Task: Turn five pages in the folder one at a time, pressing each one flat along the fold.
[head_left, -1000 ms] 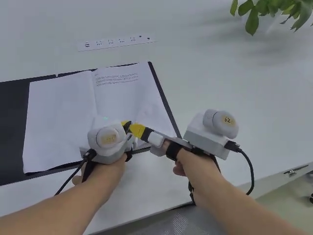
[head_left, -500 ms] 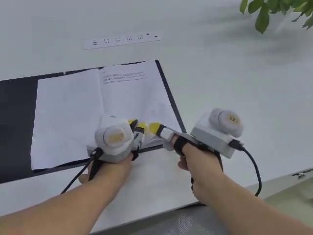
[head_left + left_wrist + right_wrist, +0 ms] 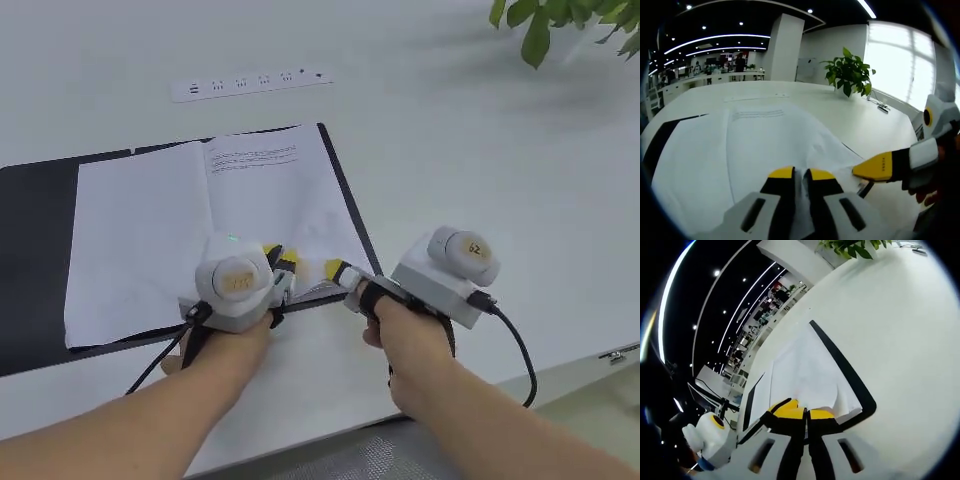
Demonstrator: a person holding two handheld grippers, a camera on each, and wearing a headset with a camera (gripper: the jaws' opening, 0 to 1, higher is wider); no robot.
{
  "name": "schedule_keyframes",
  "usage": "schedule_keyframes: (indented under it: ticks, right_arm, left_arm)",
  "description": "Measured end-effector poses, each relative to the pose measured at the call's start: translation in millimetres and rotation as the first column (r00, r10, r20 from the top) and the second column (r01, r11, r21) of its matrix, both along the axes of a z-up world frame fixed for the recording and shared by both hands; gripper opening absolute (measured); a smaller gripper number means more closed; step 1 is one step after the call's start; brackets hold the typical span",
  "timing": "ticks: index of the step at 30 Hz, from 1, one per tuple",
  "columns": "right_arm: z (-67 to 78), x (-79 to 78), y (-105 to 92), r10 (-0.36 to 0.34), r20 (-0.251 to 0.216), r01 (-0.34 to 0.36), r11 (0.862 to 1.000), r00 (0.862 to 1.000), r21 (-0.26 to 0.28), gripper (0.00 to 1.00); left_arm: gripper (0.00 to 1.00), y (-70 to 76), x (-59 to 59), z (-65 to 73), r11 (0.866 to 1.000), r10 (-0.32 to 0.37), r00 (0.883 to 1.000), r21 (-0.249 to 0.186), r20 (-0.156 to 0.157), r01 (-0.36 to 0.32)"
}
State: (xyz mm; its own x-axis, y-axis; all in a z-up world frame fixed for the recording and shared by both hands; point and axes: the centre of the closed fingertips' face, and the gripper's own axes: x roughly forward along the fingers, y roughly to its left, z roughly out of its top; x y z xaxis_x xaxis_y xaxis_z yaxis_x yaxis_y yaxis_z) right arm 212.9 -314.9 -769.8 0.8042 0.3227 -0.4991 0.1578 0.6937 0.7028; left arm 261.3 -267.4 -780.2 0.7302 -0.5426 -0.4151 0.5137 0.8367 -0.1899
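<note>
The black folder (image 3: 30, 260) lies open on the white table, with white pages (image 3: 260, 190) spread across it. My left gripper (image 3: 282, 262) rests at the near edge of the right-hand page, jaws together (image 3: 801, 174). Coming in from the right, my right gripper (image 3: 337, 270) is at that page's near right corner. Its jaws are shut (image 3: 806, 412) on the corner of the top page (image 3: 840, 405), which lifts slightly there. In the left gripper view a raised ridge (image 3: 835, 140) runs across the page toward the right gripper (image 3: 872, 172).
A white power strip (image 3: 250, 83) lies on the table beyond the folder. Plant leaves (image 3: 560, 25) hang over the far right corner. The table's front edge (image 3: 560, 365) runs just behind my right hand, and cables trail from both grippers.
My right gripper has slid to the right along the page's near edge, away from the left gripper, to the page corner. The left gripper has stayed put.
</note>
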Motion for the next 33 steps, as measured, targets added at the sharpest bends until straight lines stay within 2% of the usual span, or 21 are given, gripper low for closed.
schedule_keyframes:
  ticks: [6,8,11,13,19,23,25,27,29,33]
  right_arm:
    - [4.4,-0.6,0.6,-0.006,0.012,0.006,1.0,1.0,0.001,0.0]
    - [6.6,-1.0,0.7,-0.009,0.015,0.009,1.0,1.0,0.0,0.0]
    - [11.5,-1.4,1.4,-0.006,0.029,0.006,1.0,1.0,-0.004,0.0]
    - [13.6,-1.9,1.7,-0.007,0.036,0.007,1.0,0.999,0.0,0.0]
    - [24.1,-5.4,5.3,-0.013,0.058,0.013,1.0,0.998,0.004,0.0]
    - [36.8,-6.0,8.3,-0.016,0.087,0.016,1.0,0.996,0.001,0.0]
    - [43.4,-5.8,10.1,-0.015,0.104,0.015,1.0,0.994,0.0,0.0]
    - [50.5,-5.5,13.0,-0.01,0.121,0.011,1.0,0.993,-0.003,0.0]
    - [57.1,-5.9,17.7,-0.003,0.137,0.004,1.0,0.991,-0.007,0.0]
    - [67.8,-6.3,25.9,0.014,0.166,-0.011,1.0,0.986,-0.017,0.0]
  left_arm:
    - [0.1,-1.1,0.0,1.0,1.0,0.004,1.0,-0.004,-0.009,-0.004]
    - [0.1,-0.8,0.2,2.5,1.0,0.001,1.0,-0.019,-0.021,-0.002]
    - [0.11,1.8,-1.0,5.6,0.999,-0.004,0.998,-0.041,-0.06,0.001]
    - [0.14,5.5,-2.1,9.0,0.999,0.002,0.998,-0.038,-0.058,-0.004]
    - [0.18,10.1,-5.4,31.7,0.998,-0.012,1.0,-0.064,-0.016,0.011]
    - [0.19,19.5,-8.8,46.2,0.998,-0.01,1.0,-0.064,0.007,0.01]
    - [0.2,26.4,-10.7,52.0,0.998,-0.008,1.0,-0.059,0.018,0.009]
    - [0.22,34.2,-13.1,56.5,0.998,-0.003,1.0,-0.06,0.013,0.003]
    - [0.22,42.4,-15.8,63.1,0.999,-0.001,0.999,-0.048,0.037,0.003]
    - [0.23,60.9,-20.7,73.9,0.999,0.011,0.998,-0.045,0.055,-0.009]
